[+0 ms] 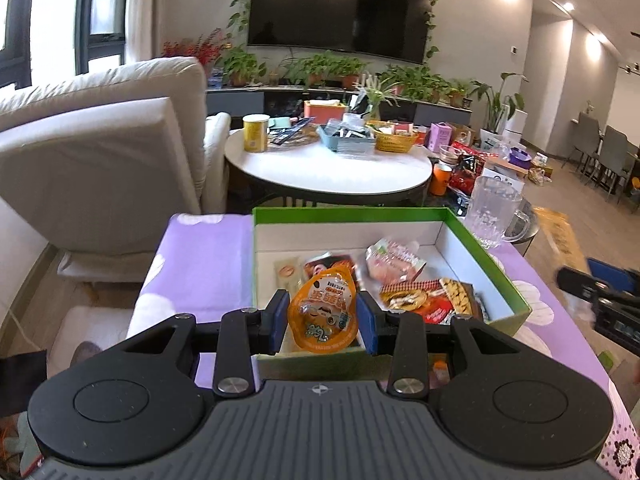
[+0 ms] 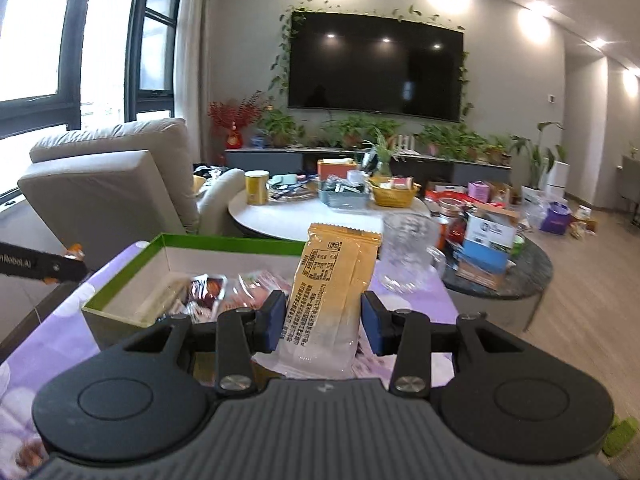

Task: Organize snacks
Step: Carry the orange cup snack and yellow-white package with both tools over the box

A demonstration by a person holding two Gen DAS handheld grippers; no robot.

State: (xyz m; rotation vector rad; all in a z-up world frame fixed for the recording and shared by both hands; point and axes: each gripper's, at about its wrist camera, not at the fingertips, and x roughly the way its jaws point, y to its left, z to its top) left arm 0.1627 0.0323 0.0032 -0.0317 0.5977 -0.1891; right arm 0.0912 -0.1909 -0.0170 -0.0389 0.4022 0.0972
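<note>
We are working over a purple cloth [image 1: 200, 264] that is covering the table, with free cloth lying left of the green box [image 1: 486, 258]. The box is sitting open, snacks lying on its floor, and its far half is staying bare. A glass mug [image 1: 494, 212] is standing just beyond its far right corner. Our left gripper [image 1: 323, 322] is clamping an orange pouch [image 1: 324, 314] above the near box edge. Our right gripper [image 2: 324, 322] is pinching a yellow packet [image 2: 334, 276] upright, just right of the box wall
</note>
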